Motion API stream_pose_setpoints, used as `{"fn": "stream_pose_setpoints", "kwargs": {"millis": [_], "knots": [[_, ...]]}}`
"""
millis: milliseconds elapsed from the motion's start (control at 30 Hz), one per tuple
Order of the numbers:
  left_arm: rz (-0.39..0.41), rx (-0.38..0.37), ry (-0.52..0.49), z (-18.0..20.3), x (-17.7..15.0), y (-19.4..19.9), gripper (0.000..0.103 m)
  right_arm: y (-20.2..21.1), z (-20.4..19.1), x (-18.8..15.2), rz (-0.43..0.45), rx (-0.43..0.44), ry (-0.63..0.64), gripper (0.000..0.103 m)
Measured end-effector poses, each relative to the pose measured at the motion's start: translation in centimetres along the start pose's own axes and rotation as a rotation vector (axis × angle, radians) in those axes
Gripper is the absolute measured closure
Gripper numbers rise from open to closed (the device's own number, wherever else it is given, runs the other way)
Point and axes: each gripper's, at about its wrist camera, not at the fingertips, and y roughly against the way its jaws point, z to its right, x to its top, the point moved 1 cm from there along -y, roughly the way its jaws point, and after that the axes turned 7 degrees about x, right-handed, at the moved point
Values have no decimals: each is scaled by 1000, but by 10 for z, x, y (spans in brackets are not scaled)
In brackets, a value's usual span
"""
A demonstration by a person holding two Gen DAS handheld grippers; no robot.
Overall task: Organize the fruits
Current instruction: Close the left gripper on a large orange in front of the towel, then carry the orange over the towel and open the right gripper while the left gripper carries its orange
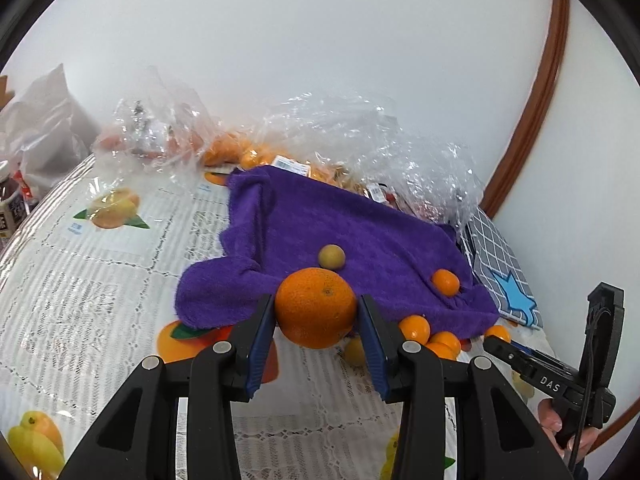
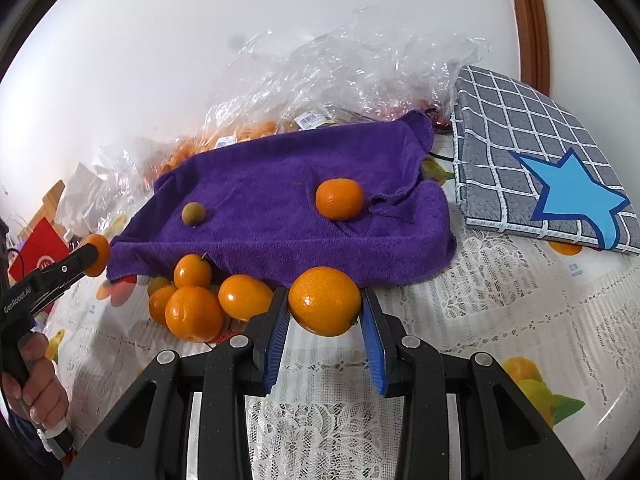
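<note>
Jaws first: my left gripper (image 1: 316,312) has its blue pads closed part-way onto a large orange (image 1: 315,307), which is lifted clear of the tablecloth (image 1: 100,300). My right gripper (image 2: 325,304) is likewise clamped on a smaller orange (image 2: 324,300), pads pressing on both flanks.

Nearest the right gripper, at its 10 o'clock, a loose cluster of small oranges (image 2: 194,312) lies on the cloth just at the towel's near edge. Beyond, the purple towel (image 2: 280,200) carries one small orange (image 2: 339,199) at 12 o'clock and a greenish-brown round fruit (image 2: 193,213) at 11 o'clock.

I judge this to be the carry step: both fruits are picked, neither is placed. The next move calls for setting each down on the towel with room to spare, easing the pads apart slowly, since round fruit will probably roll.

Writing: "DAS" on the right gripper's body in the left view, "GenRobot.AI" on the left one's in the right view. The barcode labels on the plastic bags (image 2: 340,60) at the far end are too small to read.
</note>
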Motion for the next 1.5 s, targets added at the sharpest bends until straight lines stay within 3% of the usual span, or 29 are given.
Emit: {"fn": "stream_pose_setpoints", "kwargs": {"millis": [467, 800, 1033, 1500], "knots": [[53, 22, 9, 7, 47, -11, 64, 14, -7, 57, 81, -29, 64, 68], [45, 45, 13, 18, 78, -59, 63, -17, 4, 102, 99, -48, 76, 68], [-7, 70, 24, 13, 73, -95, 63, -50, 18, 115, 60, -76, 83, 68], [-35, 105, -55, 23, 59, -111, 63, -91, 47, 107, -20, -85, 8, 67]]}}
